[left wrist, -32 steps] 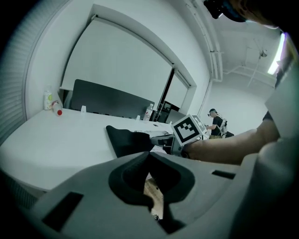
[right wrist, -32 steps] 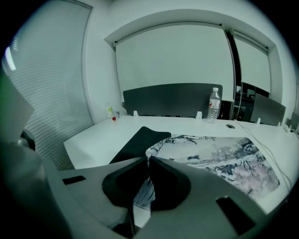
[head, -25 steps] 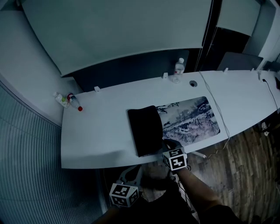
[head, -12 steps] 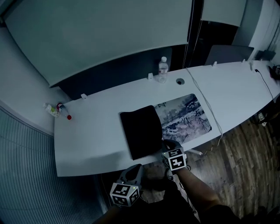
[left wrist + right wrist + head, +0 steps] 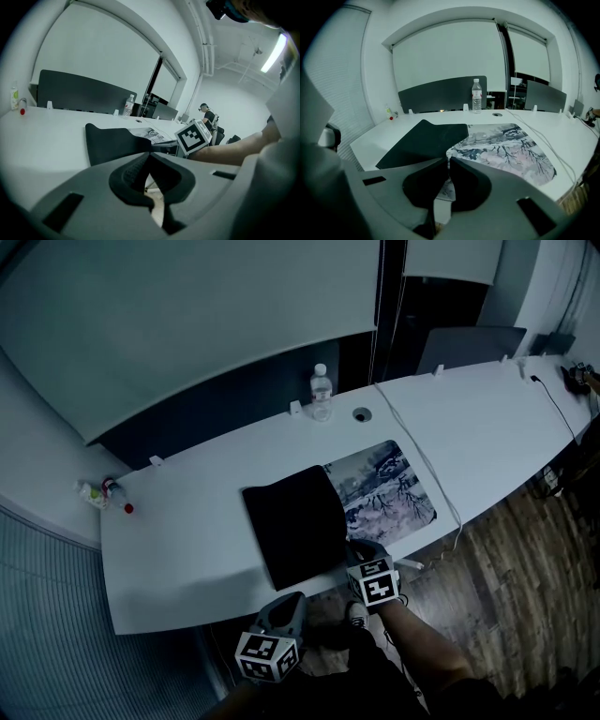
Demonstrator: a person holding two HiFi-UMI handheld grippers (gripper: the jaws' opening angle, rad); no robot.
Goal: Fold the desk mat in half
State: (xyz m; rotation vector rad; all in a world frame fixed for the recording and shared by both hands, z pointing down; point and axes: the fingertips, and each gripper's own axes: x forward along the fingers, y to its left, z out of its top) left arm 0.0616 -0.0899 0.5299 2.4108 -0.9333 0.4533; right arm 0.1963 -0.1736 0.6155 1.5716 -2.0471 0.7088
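Observation:
The desk mat lies on the white desk. Its left part is turned over and shows the black underside; the right part shows a grey landscape print. At the mat's near edge my right gripper is shut on the mat. In the right gripper view the jaws meet on the mat's edge where the black flap joins the print. My left gripper hangs below the desk's front edge. It is shut with nothing in it and points at the black flap.
A water bottle stands at the desk's back edge beside a cable hole. A white cable runs past the mat's right side. Small bottles sit at the far left corner. Wooden floor lies to the right.
The head view has swung, so the desk and mat sit further left and higher in the picture. Both grippers and the mat's fold look the same.

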